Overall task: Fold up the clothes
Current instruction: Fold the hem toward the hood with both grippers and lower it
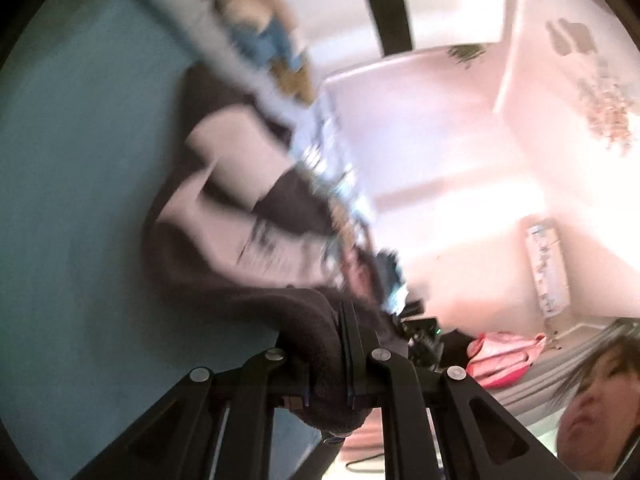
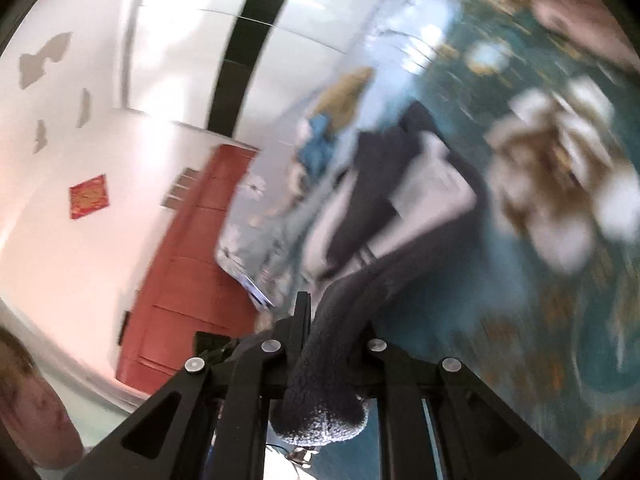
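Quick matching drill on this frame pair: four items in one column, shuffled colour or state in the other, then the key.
Items
1. left hand-held gripper
2. door
3. bed cover
4. wall sticker

States
A. red square with gold print
B. plain teal
C. shut on the dark garment
D. reddish-brown, panelled

Pairs: 1-C, 2-D, 3-B, 4-A
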Demonstrator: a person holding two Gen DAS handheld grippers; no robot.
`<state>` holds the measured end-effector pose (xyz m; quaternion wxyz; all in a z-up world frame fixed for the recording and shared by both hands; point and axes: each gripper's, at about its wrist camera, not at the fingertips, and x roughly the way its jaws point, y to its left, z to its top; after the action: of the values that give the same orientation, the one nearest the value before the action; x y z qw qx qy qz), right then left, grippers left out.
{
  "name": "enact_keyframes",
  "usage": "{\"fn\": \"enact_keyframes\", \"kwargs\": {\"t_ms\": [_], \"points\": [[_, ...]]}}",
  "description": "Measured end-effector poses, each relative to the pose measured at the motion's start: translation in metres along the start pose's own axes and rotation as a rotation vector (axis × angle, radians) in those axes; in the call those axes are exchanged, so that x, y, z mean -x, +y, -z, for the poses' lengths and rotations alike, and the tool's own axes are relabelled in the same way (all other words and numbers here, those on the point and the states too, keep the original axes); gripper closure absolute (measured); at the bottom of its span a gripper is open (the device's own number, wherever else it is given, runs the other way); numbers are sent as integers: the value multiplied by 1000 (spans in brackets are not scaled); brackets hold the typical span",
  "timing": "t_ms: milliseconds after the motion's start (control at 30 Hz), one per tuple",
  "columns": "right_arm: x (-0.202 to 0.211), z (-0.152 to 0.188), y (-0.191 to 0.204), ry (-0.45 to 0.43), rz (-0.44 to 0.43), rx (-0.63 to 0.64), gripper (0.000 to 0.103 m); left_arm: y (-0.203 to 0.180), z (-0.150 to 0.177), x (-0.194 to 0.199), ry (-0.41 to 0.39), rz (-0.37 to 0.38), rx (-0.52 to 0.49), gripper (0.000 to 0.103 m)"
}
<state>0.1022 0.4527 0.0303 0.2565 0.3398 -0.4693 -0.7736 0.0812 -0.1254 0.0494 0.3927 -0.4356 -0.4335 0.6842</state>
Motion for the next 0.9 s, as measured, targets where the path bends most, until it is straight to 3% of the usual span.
{"fn": "enact_keyframes", "kwargs": {"t_ms": [100, 267, 433, 733, 800, 833, 900], "points": [[-23, -42, 6, -9, -1, 14, 91, -1, -48, -14, -57, 41, 26, 91], [-75, -118, -14, 9, 21, -59, 90, 33, -130, -40, -139, 55, 184, 91], [-129, -166, -57, 41, 93, -173, 90, 76, -186, -63, -181, -31, 260, 90], [-163, -178, -116, 49, 151, -360, 89, 136, -199, -106, -164, -162, 383, 90], [-160, -179, -113, 49, 138, -363, 80, 134, -196, -109, -157, -174, 369, 89], [-159, -180, -107, 52, 136, -345, 76, 127, -195, -108, -156, -169, 342, 83], [-154, -184, -94, 56, 119, -306, 48, 108, -194, -102, -154, -150, 274, 60]]}}
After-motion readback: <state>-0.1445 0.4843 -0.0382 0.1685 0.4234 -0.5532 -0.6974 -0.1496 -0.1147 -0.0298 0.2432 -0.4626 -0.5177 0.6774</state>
